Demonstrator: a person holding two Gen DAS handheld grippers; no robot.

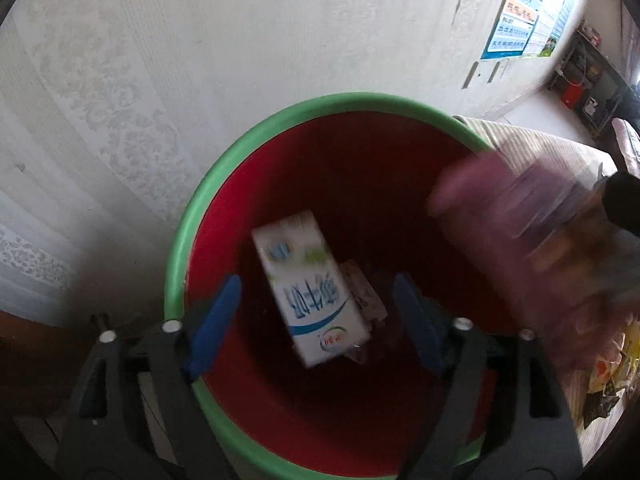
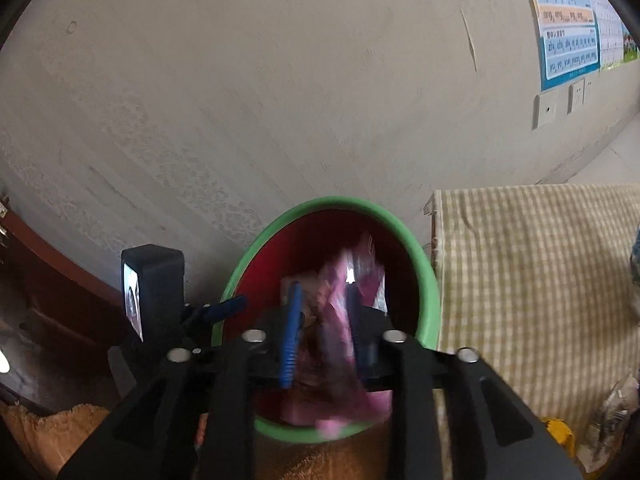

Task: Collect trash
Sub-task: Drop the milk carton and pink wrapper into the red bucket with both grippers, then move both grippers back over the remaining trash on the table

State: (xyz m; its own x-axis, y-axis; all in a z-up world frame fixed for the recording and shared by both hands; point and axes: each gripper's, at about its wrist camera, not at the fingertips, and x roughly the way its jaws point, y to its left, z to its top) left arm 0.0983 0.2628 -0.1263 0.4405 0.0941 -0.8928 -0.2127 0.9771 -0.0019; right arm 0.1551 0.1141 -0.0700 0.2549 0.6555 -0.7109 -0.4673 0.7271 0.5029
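Two jaws over the round red bin (image 1: 224,208): left wide around a boxy carton (image 1: 312,288), right narrow around crinkly pink wrapper (image 2: 344,320).

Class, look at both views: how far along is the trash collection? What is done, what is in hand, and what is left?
Done: a milk carton is inside the green-rimmed bin, beside another wrapper, clear of the open left gripper. In hand: a pink wrapper sits between the right gripper fingers over the bin; blur hides whether it is gripped. Left: colourful packets on the table beside the bin.
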